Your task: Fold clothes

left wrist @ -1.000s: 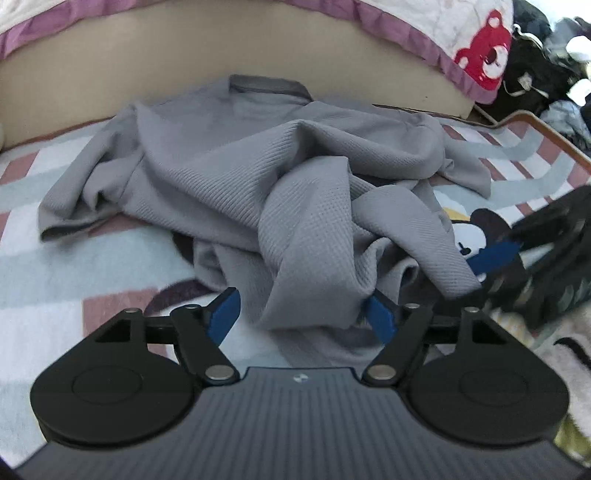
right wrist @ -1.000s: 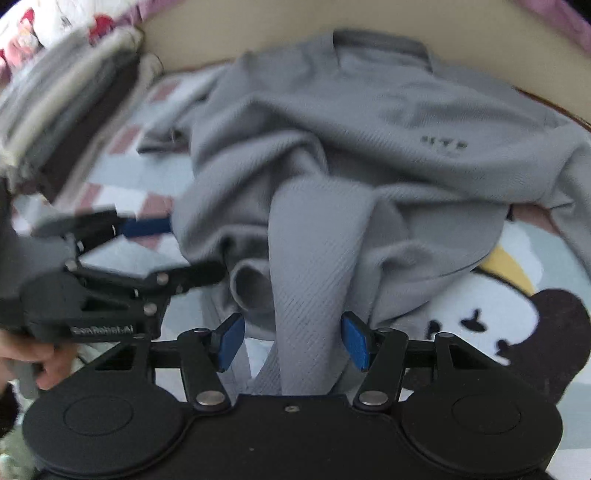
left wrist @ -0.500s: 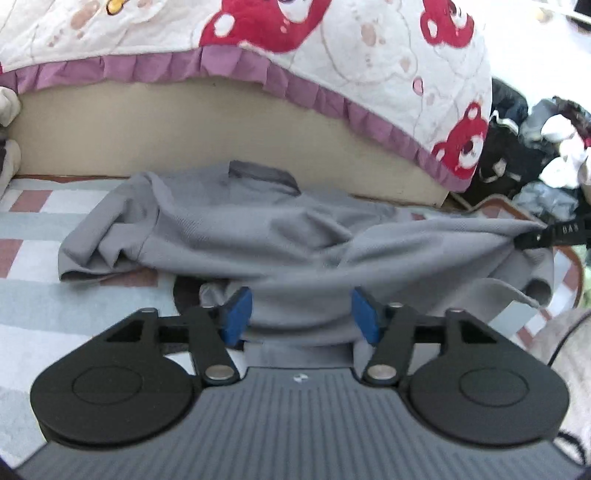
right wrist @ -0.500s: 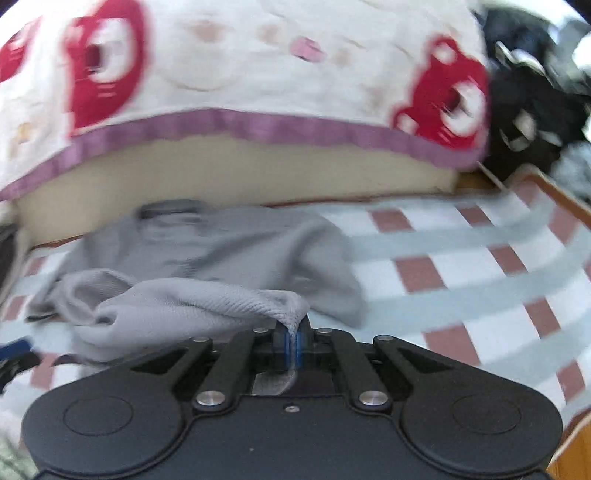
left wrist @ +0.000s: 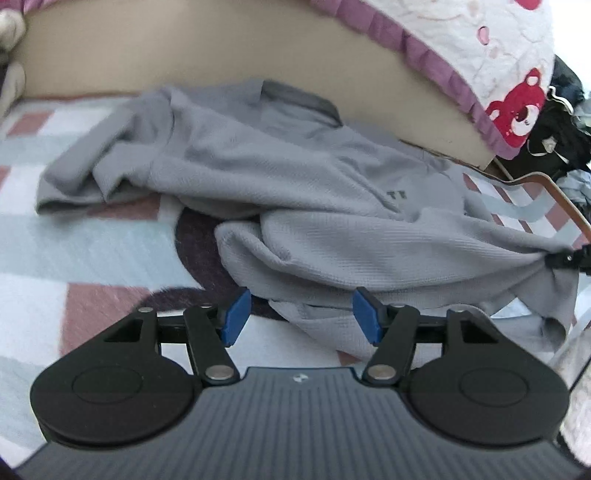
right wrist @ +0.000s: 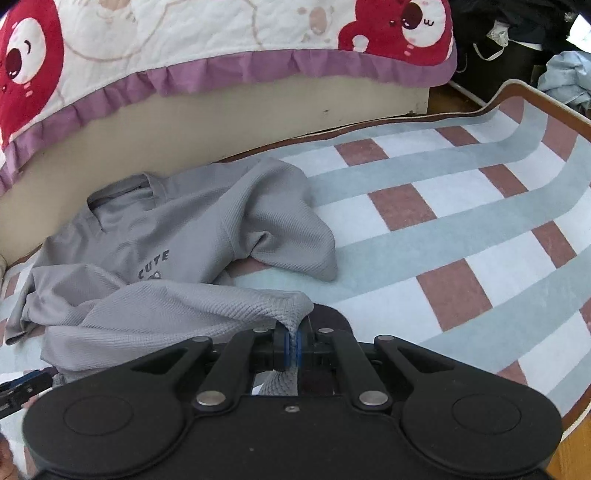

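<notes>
Right gripper [right wrist: 291, 349], seen in its own wrist view: we find the two blue pads pressed together on a bunched fold of the grey shirt [right wrist: 184, 258], so the tool is clamped on cloth; from the pinch the fabric runs away toward ten o'clock. The rest of the shirt lies crumpled on the striped rug [right wrist: 461, 206], collar toward eleven o'clock near the bed base [right wrist: 184, 125], one sleeve lying toward one o'clock of the gripper; small dark lettering on the chest reads "CUTE". Above the base hangs a quilt [right wrist: 221, 33] with red bear figures and a purple frill.

Left gripper [left wrist: 301, 314], seen in the left wrist view: we see its blue fingers [left wrist: 236, 314] spread wide apart, with a loose fold of the shirt [left wrist: 295, 177] lying in the gap between them; neither pad visibly presses the cloth. At three o'clock in this view the right gripper [left wrist: 561, 258] appears as a dark tip at the frame edge, with the shirt's fabric drawn toward it in a stretched ridge. A dark round motif of the rug shows at nine o'clock of the left fingers, partly covered by the shirt; a heap of dark clothing [left wrist: 565, 122] lies at two o'clock beyond the rug's brown edge.
</notes>
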`<state>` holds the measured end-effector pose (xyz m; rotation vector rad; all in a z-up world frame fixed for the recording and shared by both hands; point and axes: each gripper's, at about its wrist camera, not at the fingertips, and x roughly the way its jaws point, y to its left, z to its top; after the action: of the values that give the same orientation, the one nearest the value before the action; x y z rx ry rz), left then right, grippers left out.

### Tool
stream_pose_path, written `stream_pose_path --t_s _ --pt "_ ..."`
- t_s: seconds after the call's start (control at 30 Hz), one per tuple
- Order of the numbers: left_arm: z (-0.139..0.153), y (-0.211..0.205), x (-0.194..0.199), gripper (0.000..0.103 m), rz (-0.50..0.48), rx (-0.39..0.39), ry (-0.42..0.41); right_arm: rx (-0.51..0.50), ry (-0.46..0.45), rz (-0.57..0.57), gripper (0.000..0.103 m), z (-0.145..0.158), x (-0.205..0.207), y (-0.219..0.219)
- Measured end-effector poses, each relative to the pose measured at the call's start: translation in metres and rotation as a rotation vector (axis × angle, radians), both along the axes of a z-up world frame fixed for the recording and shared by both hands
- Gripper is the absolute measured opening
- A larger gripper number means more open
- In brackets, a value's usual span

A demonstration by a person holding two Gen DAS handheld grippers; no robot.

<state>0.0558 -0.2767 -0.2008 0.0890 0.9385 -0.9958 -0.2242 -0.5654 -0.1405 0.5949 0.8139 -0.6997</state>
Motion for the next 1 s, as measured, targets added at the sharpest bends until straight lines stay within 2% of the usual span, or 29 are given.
stream_pose_path --t_s 0.2,0.33,0.4,0.43,0.47,0.57,0.6,0.73,0.8,0.87,0.93,1.0 --pt "-0.016 -0.02 0.0 0.06 -0.018 0.035 0.056 0.065 -0.056 0.071 0.007 -0.004 -0.002 -0.002" --pt "-0.021 -0.038 -0.014 0.067 -0.079 0.074 -0.033 0.039 -0.093 0.139 0.007 -0.001 0.0 0.005" --pt "-0.022 -0.046 -0.02 0.066 -0.104 0.089 -0.078 0.036 -0.08 0.161 0.007 -0.001 0.003 0.007" --pt "-0.021 -0.046 -0.021 0.045 -0.106 0.083 -0.095 0.04 -0.064 0.166 0.007 -0.002 0.005 0.007" --pt "-0.02 -0.046 -0.022 0.006 -0.107 0.076 -0.111 0.044 -0.05 0.166 0.007 -0.003 0.006 0.008" --pt "0.002 -0.03 -0.022 0.007 -0.059 -0.002 -0.15 0.037 -0.051 0.169 0.007 -0.002 0.006 0.009" --pt "0.016 -0.022 -0.025 0.006 -0.025 -0.026 -0.194 0.036 -0.061 0.169 0.007 -0.001 0.004 0.009" --pt "0.089 0.029 -0.052 0.006 0.092 -0.122 -0.456 0.042 -0.106 0.175 0.007 0.004 -0.003 0.01" --pt "0.119 0.059 -0.062 0.006 0.113 -0.183 -0.51 0.054 -0.111 0.199 0.007 0.006 -0.003 0.011" --pt "0.142 0.094 -0.067 0.006 0.112 -0.283 -0.458 0.082 -0.083 0.251 0.007 0.005 0.002 0.014" --pt "0.146 0.119 -0.073 0.006 0.075 -0.345 -0.384 0.066 -0.032 0.278 0.007 0.004 0.009 0.02" --pt "0.133 0.126 -0.073 0.006 0.071 -0.29 -0.334 0.036 0.027 0.282 0.007 0.002 0.016 0.026"
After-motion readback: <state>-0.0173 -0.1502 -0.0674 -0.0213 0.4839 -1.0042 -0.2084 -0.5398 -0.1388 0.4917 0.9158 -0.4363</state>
